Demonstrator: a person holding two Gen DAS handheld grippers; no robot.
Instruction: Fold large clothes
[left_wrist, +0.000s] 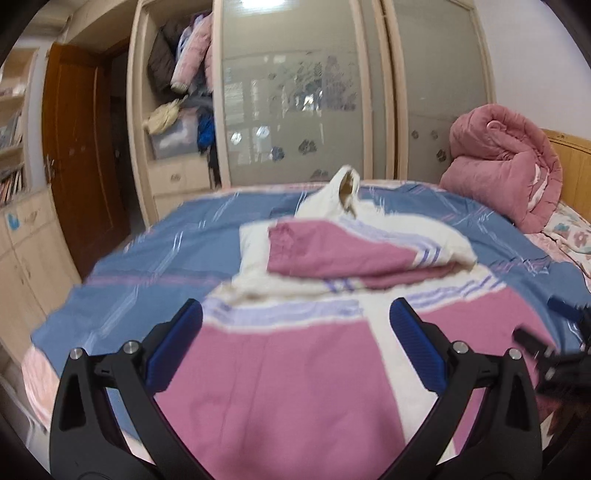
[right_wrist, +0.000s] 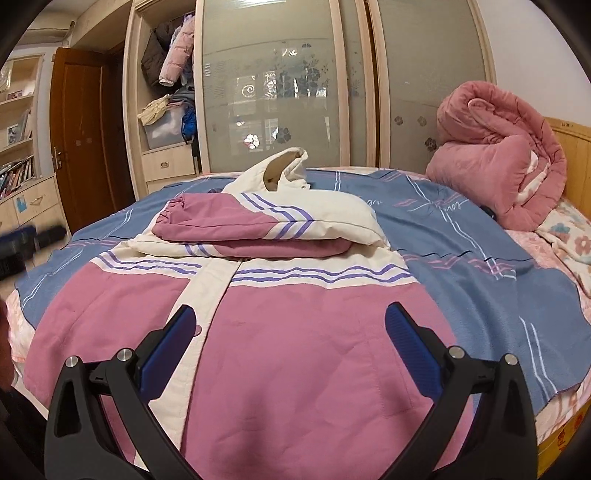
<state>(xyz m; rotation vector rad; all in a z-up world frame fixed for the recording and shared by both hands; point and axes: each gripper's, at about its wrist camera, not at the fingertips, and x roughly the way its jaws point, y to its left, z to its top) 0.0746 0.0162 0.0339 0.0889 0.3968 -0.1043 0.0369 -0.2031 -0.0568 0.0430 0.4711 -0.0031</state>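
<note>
Nearest each lens lies the pink lower front of the jacket (right_wrist: 303, 369), spread flat on the blue blanket (right_wrist: 461, 258) that covers the bed, its sleeves folded across the chest and the cream hood (right_wrist: 284, 166) standing up at the far end. The right wrist view is sharp: it shows the cream placket running up the middle, the purple stripes, and a book shelf (right_wrist: 18, 173) at the left edge. The left wrist view is smeared (motion blur over most of the cloth) but catches what the other cannot: the right claw (left_wrist: 554, 350) seen from the side at its right edge, low over the jacket's hem. In turn, the right wrist view has a dark blurred shape at its left edge, too smeared to name. The left claw (left_wrist: 295, 347) hovers above the jacket with its blue pads spread wide, gripping nothing. The right claw in its own view is likewise released, empty, fingers well apart over the pink fabric. A rolled pink quilt (right_wrist: 498, 162) sits by the headboard.
</note>
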